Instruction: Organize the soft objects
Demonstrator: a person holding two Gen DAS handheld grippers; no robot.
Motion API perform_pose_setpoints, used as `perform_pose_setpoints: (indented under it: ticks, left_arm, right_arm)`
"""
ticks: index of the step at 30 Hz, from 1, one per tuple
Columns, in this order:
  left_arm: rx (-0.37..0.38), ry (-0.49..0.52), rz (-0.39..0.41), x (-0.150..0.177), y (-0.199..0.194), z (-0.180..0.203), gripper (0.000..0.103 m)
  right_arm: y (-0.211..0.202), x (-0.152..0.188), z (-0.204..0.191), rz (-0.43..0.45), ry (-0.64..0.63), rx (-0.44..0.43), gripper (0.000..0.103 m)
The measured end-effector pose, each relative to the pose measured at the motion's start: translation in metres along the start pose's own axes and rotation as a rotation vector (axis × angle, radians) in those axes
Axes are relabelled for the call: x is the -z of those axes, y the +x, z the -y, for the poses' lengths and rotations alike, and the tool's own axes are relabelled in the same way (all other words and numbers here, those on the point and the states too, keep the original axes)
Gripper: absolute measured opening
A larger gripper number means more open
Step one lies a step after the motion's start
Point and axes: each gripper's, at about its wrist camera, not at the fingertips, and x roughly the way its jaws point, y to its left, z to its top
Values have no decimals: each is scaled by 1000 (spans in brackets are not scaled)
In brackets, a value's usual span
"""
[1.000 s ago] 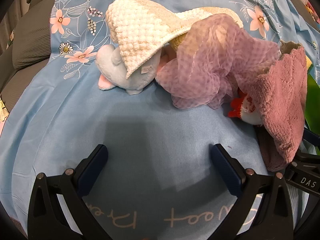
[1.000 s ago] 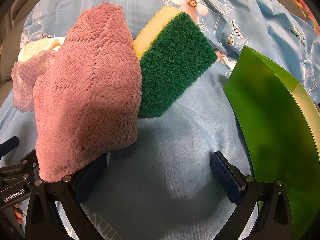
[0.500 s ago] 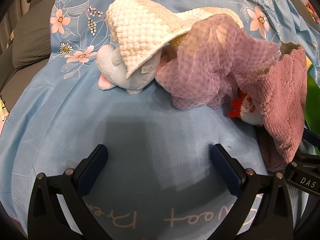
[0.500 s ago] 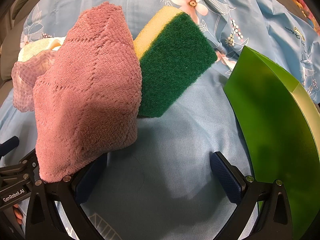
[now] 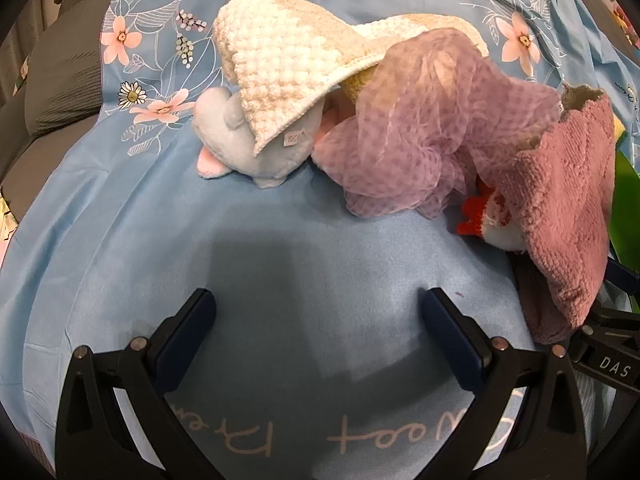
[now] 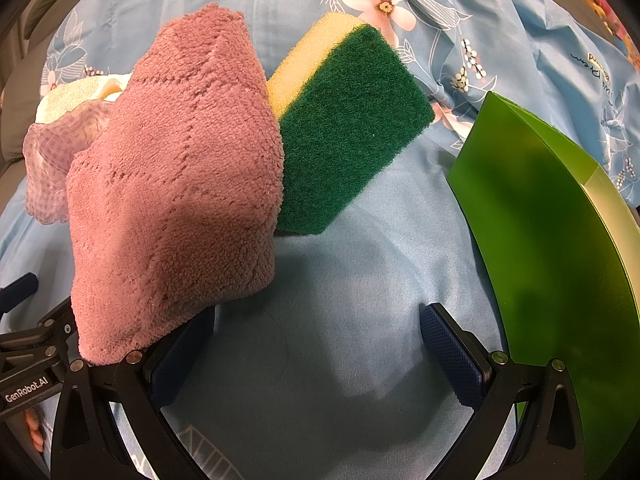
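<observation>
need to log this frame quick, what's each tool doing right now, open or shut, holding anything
Left tool: open, holding nothing, over bare blue sheet.
Right tool: open, holding nothing; pink towel drapes over its left finger.

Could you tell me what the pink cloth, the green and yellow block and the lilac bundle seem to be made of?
Pink cloth: plush microfibre, judging by its fuzzy matte pile.
Green and yellow block: foam sponge with a coarse fibrous scouring face.
Lilac bundle: sheer nylon-like mesh; see-through, gathered netting.
</observation>
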Motion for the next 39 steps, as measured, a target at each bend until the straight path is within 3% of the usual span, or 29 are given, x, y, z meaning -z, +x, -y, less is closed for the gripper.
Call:
perform_pose_setpoints:
  ticks: [10, 15, 19, 22, 25, 28, 30, 31, 32, 35, 37, 39]
  left_arm:
    - [22, -19, -54, -4, -2, -10, 102]
    - [4, -28, -70, -6, -14, -16, 101]
    - [74, -56, 15, -12, -41, -27, 101]
    - [156, -122, 60, -19, -55, -44, 100]
    - [215, -180, 54, -19, -57, -55, 93]
    - [248, -209, 36, -18, -59, -57, 77]
    - [265, -224, 22, -15, -59, -53, 69]
    - [275, -231, 18, -16, -60, -51, 68]
    - [288, -235, 15, -16, -59, -50, 66]
    - [287, -231, 13, -17, -60, -51, 65]
    - [280, -231, 18, -18, -61, -54, 64]
    - [286, -246, 27, -20, -64, -60, 64]
  right_arm:
    - [3, -1, -1, -8, 4, 2, 103]
    - [-20, -3, 7, -14, 89, -3, 101]
    - [-69, -13, 15, 131, 120, -122, 101]
    - [-87, -16, 16, 192, 160, -215, 101]
    - [-76, -20, 12, 148, 200, -301, 101]
    - [-55, -22, 3, 89, 238, -322, 100]
    - [-42, -26, -3, 60, 256, -352, 93]
    - [-33, -27, -7, 44, 263, -366, 81]
    - [-28, -26, -11, 36, 261, -358, 61]
    - [-30, -22, -19, 51, 250, -352, 34]
    - [-45, -22, -26, 79, 219, -347, 23]
    - [-64, -23, -31, 108, 195, -384, 21]
